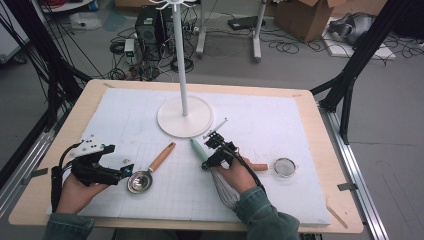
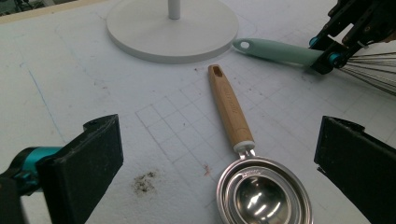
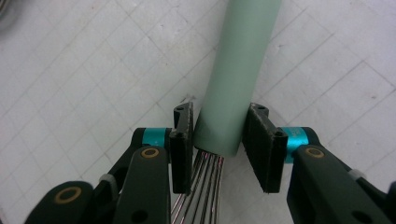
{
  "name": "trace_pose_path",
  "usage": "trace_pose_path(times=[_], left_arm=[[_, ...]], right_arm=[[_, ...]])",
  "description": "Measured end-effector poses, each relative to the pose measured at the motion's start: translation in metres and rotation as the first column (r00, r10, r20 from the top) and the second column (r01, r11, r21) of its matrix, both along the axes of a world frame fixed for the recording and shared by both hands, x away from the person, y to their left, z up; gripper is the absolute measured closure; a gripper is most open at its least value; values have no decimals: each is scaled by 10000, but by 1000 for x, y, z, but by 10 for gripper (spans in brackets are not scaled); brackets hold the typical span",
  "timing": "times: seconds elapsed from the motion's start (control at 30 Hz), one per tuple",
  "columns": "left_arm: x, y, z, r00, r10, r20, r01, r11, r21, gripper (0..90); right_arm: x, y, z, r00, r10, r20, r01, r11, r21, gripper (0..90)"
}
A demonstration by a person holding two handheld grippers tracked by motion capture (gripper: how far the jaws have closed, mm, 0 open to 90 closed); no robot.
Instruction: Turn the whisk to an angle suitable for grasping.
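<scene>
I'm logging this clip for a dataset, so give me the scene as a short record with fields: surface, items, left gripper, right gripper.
surface: white gridded mat on a wooden table
items: whisk with a mint-green handle; measuring spoon with a wooden handle; small strainer; white stand
left gripper: open, jaws either side of the measuring spoon's bowl, not touching it
right gripper: jaws around the whisk handle at its wire end; the left pad meets the handle, a narrow gap shows at the right pad

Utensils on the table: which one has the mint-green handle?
The whisk, its handle between the right gripper jaws; the measuring spoon and small strainer have wooden handles.
</scene>
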State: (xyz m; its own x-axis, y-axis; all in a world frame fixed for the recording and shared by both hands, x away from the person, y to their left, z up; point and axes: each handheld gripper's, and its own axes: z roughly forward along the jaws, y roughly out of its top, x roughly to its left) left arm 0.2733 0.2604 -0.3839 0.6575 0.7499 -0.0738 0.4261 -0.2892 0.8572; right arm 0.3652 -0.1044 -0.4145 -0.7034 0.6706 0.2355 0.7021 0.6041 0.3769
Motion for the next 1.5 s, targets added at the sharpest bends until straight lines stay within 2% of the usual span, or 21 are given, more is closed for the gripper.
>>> trace_pose_path(times=[0.17,0.43,0.73,0.87,1.1,1.23,1.27,1.33,1.5], left_arm=[[0,0,1,10000,30,30,-30,10000,-56,17],[0,0,1,10000,36,60,-35,10000,-68,17],[0,0,1,10000,-24,73,24,9999,-102,17],[0,0,1,10000,-22,76,23,9999,-143,17],[2,1,-1,10000,-35,72,36,9998,-177,17],[2,2,-2,10000,-62,35,63,9996,-277,17],[3,2,-2,10000,-72,8,72,9995,-297,17],[3,2,-3,10000,-55,14,56,9996,-290,17],[3,2,-2,9999,-75,70,77,9996,-264,17]], right_arm=[[-2,2,2,9998,108,157,-108,9999,18,689],[-3,2,2,9994,276,224,-276,9996,11,692],[-6,-6,13,9988,283,402,-304,9981,540,694],[-6,-11,17,9986,298,427,-337,9951,932,694],[-8,-21,26,9980,387,496,-476,9802,1922,694],[-6,-26,29,9972,408,634,-555,9663,2513,695],[-7,-28,32,9973,398,619,-553,9603,2735,695],[-7,-28,33,9970,425,641,-590,9574,2827,695],[-11,-31,40,9945,491,926,-786,9341,3482,695]])
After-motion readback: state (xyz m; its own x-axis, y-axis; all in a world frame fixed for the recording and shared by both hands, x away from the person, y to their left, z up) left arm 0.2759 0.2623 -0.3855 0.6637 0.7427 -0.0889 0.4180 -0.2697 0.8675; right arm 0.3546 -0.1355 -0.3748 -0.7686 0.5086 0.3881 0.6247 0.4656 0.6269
